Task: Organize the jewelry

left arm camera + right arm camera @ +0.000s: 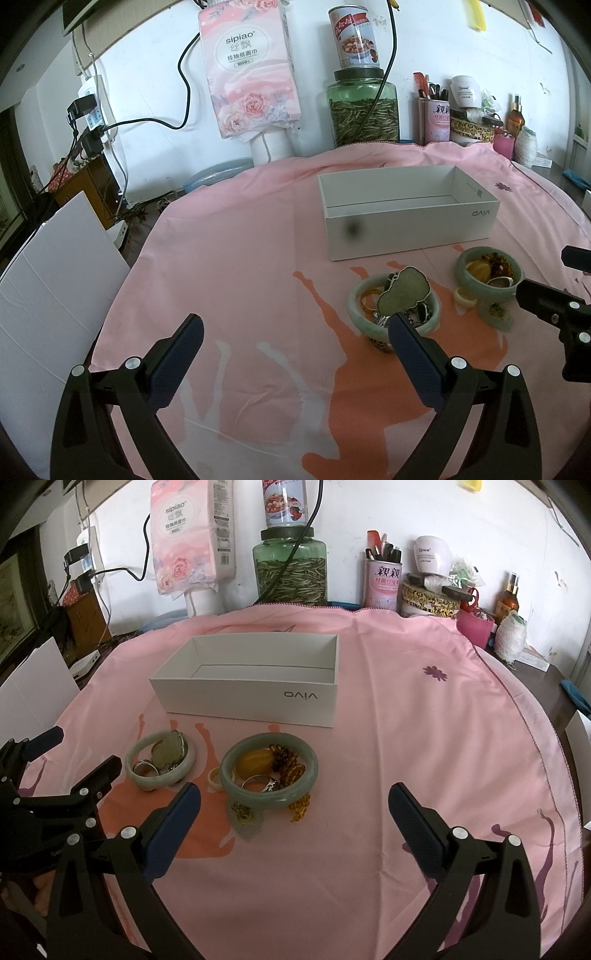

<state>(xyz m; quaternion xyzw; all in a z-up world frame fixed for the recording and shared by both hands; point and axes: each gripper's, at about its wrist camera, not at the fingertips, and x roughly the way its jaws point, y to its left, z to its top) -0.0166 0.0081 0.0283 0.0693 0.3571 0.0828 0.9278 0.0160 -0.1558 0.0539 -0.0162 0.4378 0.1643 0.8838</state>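
Note:
An open white vivo box (406, 218) (251, 690) stands empty on the pink cloth. In front of it lie two jade bangles. The left bangle (356, 306) (147, 780) holds a pale jade pendant (404, 290) (168, 753) and rings. The right bangle (491, 286) (271, 798) holds an amber stone (253, 760), a silver ring (258, 782) and amber beads (286, 764). A small pale ring (213, 778) and a jade charm (245, 816) lie beside it. My left gripper (295, 332) is open and empty, left of the jewelry. My right gripper (293, 801) is open and empty, just before the right bangle.
Along the back wall stand a tissue pack (251, 70), a green jar of seeds (364, 110) with a can on top, a pink cup of combs (382, 583) and bottles. A white board (48, 280) leans at the left. The table edge curves at the right (535, 723).

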